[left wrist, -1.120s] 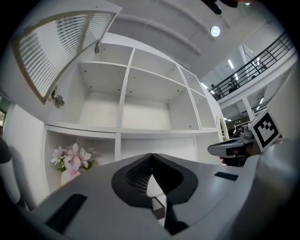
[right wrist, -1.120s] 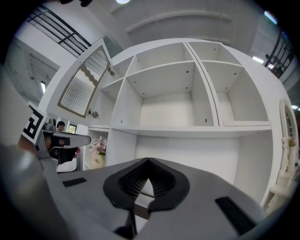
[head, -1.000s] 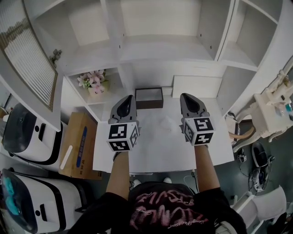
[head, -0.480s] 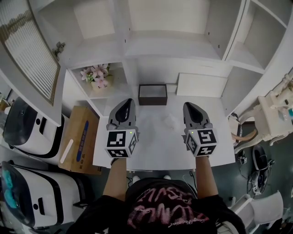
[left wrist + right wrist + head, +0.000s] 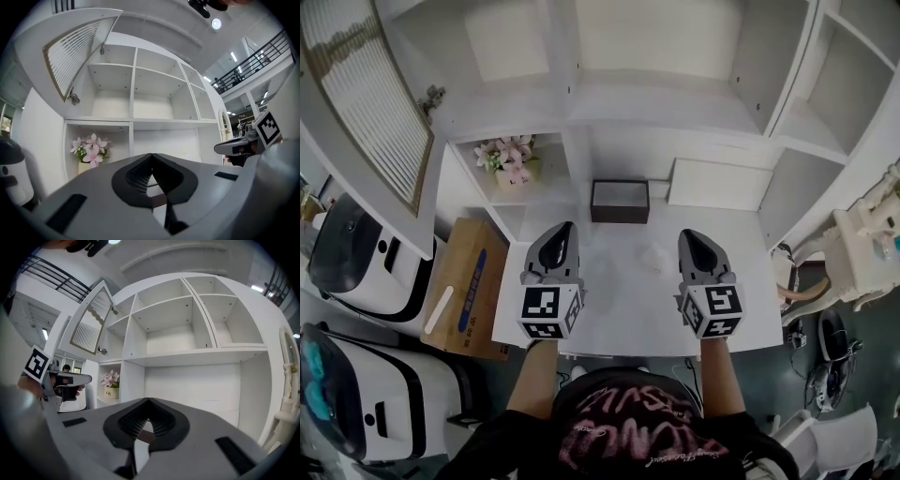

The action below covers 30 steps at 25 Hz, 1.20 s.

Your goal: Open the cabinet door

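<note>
The white cabinet (image 5: 656, 94) stands behind the table. Its louvred door (image 5: 366, 103) is swung wide open at the upper left; it also shows as the door (image 5: 77, 56) and as the door (image 5: 91, 322) in the gripper views. My left gripper (image 5: 565, 228) hovers level over the table's left half, shut, with nothing in it. My right gripper (image 5: 689, 234) hovers over the right half, also shut and empty. Both point at the cabinet and are well short of it. The left gripper (image 5: 151, 157) and the right gripper (image 5: 149, 401) show jaw tips that meet.
A white table (image 5: 628, 314) lies under both grippers. A dark open box (image 5: 620, 201) and a white panel (image 5: 717, 185) sit at its back. Pink flowers (image 5: 514, 161) stand in a low shelf. On the floor at left are a cardboard box (image 5: 459, 286) and white machines (image 5: 356, 258).
Both grippers have drawn back from the cabinet toward the person and sunk slightly. Their jaws stay shut. The cabinet door stays open.
</note>
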Each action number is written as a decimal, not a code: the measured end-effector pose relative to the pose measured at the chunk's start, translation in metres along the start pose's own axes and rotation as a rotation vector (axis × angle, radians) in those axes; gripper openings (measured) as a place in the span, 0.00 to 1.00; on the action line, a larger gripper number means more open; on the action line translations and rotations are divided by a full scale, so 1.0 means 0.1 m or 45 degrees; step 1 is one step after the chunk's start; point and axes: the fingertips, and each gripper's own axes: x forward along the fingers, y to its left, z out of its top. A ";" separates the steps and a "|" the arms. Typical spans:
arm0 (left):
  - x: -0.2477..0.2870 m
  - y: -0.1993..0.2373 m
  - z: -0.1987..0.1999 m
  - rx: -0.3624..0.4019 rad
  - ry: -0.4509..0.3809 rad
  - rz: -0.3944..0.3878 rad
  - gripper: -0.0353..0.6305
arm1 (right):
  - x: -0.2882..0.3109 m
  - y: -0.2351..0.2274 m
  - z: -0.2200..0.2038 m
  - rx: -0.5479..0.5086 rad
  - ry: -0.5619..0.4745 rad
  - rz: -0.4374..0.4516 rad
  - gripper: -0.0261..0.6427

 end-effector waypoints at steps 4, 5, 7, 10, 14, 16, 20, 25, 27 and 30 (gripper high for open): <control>0.01 0.05 -0.01 -0.002 -0.003 0.012 0.08 | 0.01 0.04 -0.04 0.014 0.004 0.002 0.06; 0.01 0.05 0.00 0.003 -0.007 0.010 0.08 | 0.02 0.06 -0.05 0.015 0.005 0.006 0.06; 0.01 0.03 -0.01 0.003 -0.010 0.002 0.08 | 0.05 0.11 -0.07 0.016 0.008 0.017 0.06; -0.01 0.04 -0.01 0.001 -0.009 -0.003 0.08 | 0.08 0.20 -0.08 0.015 0.011 0.035 0.06; -0.06 0.10 0.01 0.002 -0.015 0.001 0.08 | 0.12 0.29 -0.08 0.024 0.010 0.034 0.06; -0.09 0.14 0.02 0.006 -0.012 0.010 0.08 | 0.14 0.35 -0.07 0.029 0.008 0.042 0.06; -0.16 0.18 0.02 0.012 -0.002 0.011 0.08 | 0.14 0.46 -0.08 0.045 0.017 0.061 0.06; -0.23 0.24 0.03 0.007 -0.003 0.017 0.08 | 0.14 0.58 -0.09 0.023 0.021 0.077 0.06; -0.24 0.24 0.02 -0.003 -0.004 0.012 0.08 | 0.14 0.60 -0.08 0.016 0.020 0.079 0.06; -0.24 0.21 0.01 0.008 0.001 0.004 0.08 | 0.12 0.61 -0.08 0.013 0.022 0.079 0.06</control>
